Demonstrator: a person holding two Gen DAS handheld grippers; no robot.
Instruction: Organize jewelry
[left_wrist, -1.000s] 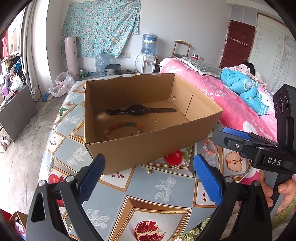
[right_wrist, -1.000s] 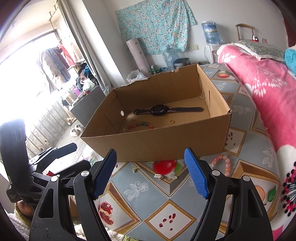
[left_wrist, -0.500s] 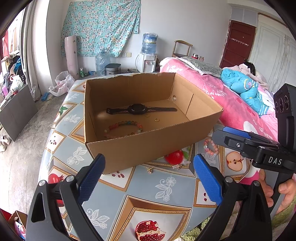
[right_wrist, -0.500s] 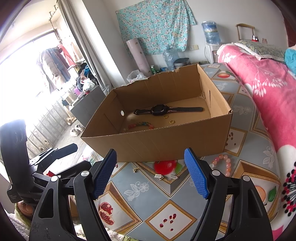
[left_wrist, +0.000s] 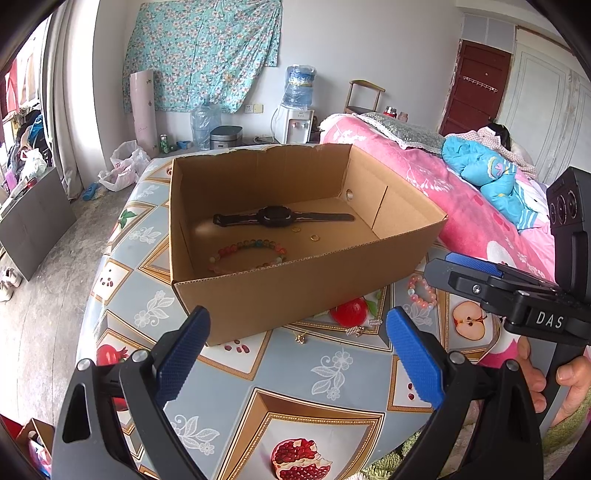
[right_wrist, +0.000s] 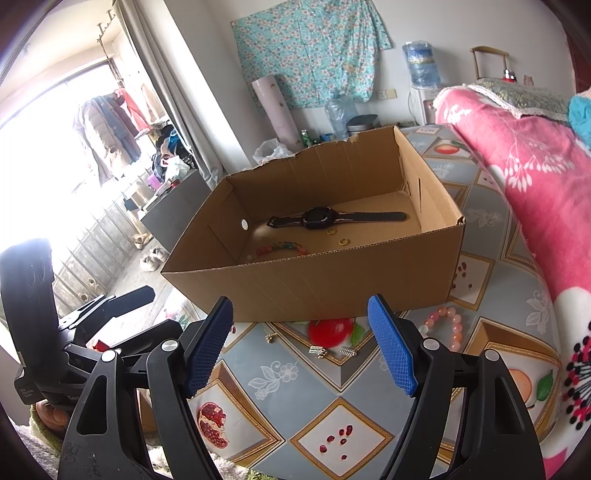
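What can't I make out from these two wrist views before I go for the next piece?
- Multicoloured bead bracelet in the cardboard box: right wrist view, near side hidden behind the front wall.
- Pink bead bracelet: left wrist view, partly covered by the right tongs.
- Three small metal pieces on the tablecloth: too small to identify.
- Two gold rings: too small to show detail.

White walls with a floral turquoise cloth (left_wrist: 201, 51) hung up, water dispenser (left_wrist: 297, 110), dark red door (left_wrist: 476, 85), pink-quilted bed (left_wrist: 454, 199), grey concrete floor (left_wrist: 33, 314), bright window (right_wrist: 44, 147) at one side.
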